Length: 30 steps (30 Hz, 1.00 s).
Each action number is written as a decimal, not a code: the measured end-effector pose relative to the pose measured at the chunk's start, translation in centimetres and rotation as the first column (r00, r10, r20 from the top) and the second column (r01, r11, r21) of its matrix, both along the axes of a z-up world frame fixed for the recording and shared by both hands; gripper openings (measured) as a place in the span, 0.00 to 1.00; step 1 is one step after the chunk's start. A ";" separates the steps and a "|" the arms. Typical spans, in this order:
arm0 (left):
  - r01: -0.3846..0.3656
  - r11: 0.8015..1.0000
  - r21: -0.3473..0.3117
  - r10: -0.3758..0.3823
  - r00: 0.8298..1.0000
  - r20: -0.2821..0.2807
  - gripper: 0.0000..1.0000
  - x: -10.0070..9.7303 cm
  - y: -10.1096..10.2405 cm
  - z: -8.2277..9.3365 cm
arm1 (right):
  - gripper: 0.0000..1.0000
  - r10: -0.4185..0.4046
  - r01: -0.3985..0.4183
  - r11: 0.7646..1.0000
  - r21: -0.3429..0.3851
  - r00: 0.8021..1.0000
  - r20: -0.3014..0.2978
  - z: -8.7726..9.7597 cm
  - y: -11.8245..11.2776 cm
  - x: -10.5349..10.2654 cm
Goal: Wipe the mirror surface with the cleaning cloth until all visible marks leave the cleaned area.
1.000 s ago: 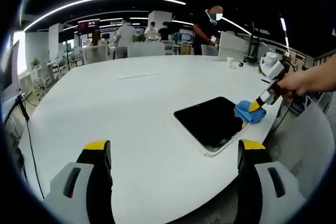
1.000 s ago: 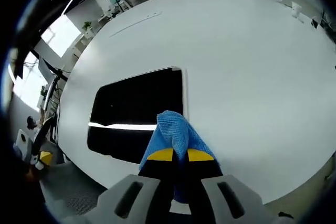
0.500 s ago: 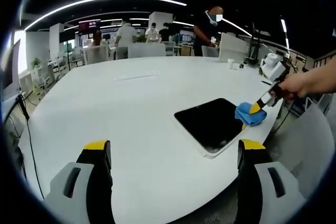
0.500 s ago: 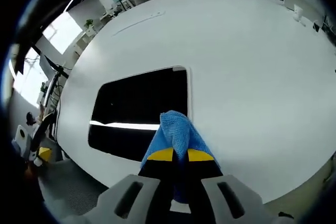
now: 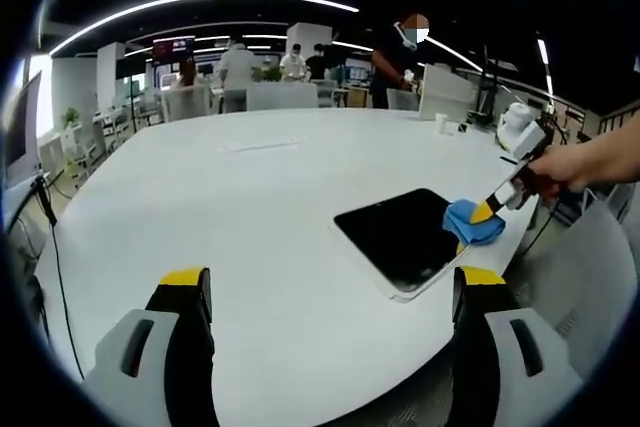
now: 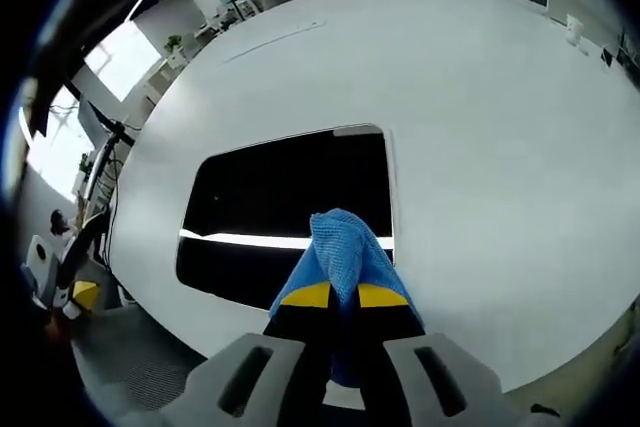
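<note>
A dark rectangular mirror (image 6: 290, 202) with a thin white rim lies flat on the big white table (image 6: 480, 127); a bright strip of reflected light crosses its lower part. My right gripper (image 6: 343, 296) is shut on a blue cleaning cloth (image 6: 342, 247), whose folded end rests on the mirror's near right part. From the left gripper view the mirror (image 5: 400, 232) lies to the right, with the blue cloth (image 5: 472, 222) on its far corner under the right gripper (image 5: 490, 209) held by a person's hand. My left gripper (image 5: 330, 292) hovers open over the table, jaws wide apart with nothing between them.
The table's edge (image 5: 470, 297) runs just beyond the mirror. Small white cups (image 5: 440, 123) stand at the far right of the table. People and desks (image 5: 290, 67) are in the office behind. A cable and stand (image 6: 95, 197) are beside the table.
The cloth in my right gripper has slid from the mirror's right edge further onto the glass. My left gripper has stayed where it was.
</note>
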State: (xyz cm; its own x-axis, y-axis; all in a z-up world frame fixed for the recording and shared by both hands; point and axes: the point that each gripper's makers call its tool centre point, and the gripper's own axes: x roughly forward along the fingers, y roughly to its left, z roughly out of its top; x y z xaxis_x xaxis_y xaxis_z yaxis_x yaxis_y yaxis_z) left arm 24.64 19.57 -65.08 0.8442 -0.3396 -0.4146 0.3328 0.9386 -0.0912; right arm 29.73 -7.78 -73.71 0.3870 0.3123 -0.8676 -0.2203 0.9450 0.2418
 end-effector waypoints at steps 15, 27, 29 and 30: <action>-0.001 1.000 -0.002 0.001 1.000 0.005 0.99 0.0 0.0 0.0 | 0.02 0.106 -0.106 0.994 -0.002 0.994 0.018 0.3 5.6 -0.9; 0.004 1.000 0.000 -0.004 1.000 0.005 0.99 0.1 -0.2 0.0 | 0.02 0.181 -0.181 0.983 0.012 0.984 0.004 0.2 9.4 -1.1; 0.007 1.000 0.000 -0.007 1.000 0.003 0.99 0.0 -0.2 0.0 | 0.02 0.192 -0.192 0.981 0.013 0.981 0.002 0.1 10.1 -1.1; 0.007 1.000 0.003 -0.007 1.000 0.001 0.99 0.0 -0.1 -0.1 | 0.02 0.201 -0.201 0.980 0.010 0.980 0.006 0.1 10.5 -1.2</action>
